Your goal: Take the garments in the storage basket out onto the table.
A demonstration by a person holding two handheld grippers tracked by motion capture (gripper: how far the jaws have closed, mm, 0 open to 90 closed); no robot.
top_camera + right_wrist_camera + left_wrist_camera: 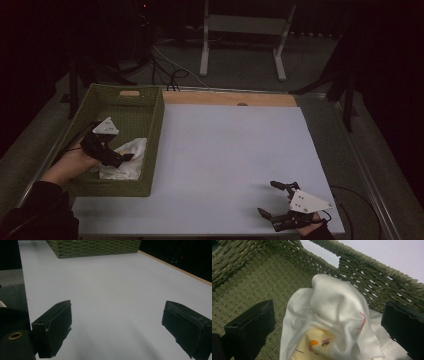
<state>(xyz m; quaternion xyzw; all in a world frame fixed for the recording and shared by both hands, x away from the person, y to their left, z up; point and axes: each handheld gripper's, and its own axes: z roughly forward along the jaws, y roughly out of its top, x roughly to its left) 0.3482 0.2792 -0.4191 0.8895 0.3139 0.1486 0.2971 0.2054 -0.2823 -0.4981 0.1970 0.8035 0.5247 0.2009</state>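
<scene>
A crumpled white cloth [128, 158] with a pale yellow cartoon print [329, 322] lies in the near right corner of a green woven basket [152, 130]. My left gripper [131, 157] reaches into the basket, held by a hand in a dark sleeve. Its jaws stand wide open on either side of the cloth [329, 315], not closed on it. My right gripper [272, 199] rests at the near right of the white table top [235, 150], open, with nothing between its fingers [53, 327].
The basket [95, 247] occupies the left of the table. A wooden strip [230, 98] runs along the far edge. Beyond the table stand a white frame [245, 35] and cables on a dark floor. The table's metal rim [367, 180] lies to the right.
</scene>
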